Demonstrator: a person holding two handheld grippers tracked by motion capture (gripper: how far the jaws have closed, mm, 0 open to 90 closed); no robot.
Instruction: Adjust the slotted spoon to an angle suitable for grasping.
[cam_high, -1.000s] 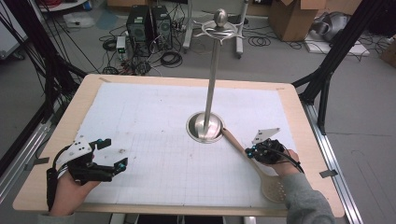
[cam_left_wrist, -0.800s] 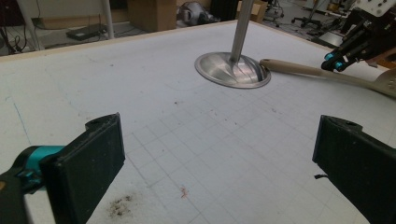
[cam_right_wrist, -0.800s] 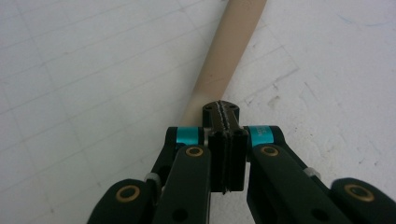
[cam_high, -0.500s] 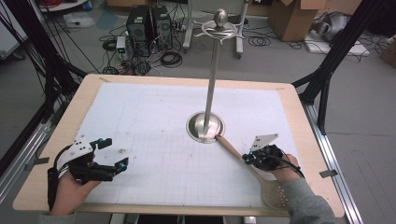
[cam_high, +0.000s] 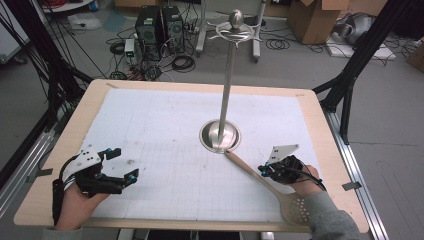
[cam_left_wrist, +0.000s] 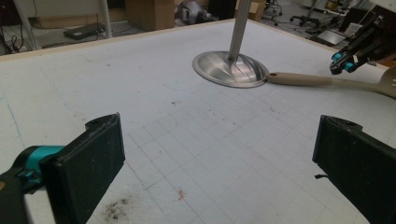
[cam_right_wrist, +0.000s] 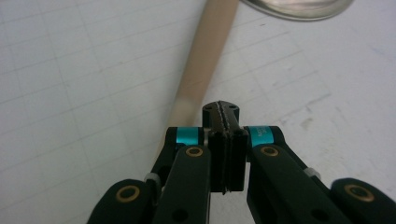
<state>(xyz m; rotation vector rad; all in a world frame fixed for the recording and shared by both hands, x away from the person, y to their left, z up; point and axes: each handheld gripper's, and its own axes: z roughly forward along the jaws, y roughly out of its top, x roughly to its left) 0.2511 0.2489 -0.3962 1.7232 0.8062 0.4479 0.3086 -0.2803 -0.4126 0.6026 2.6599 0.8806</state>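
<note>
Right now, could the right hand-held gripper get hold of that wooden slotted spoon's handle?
Probably yes. The right hand-held gripper sits right beside the wooden spoon, and nothing lies between them. Its jaws are shut, though, so they would need to open first.

1. The high view looked forward and down from above the person's side, taking in the whole table (cam_high: 60, 150) from a distance.
2. The left gripper view sat low and close to the mat, facing across it toward the stand base (cam_left_wrist: 231, 69) and the wooden spoon (cam_left_wrist: 303, 79).
3. The right gripper view looked steeply down, very near the spoon handle.
4. All three shared the base and the handle.
</note>
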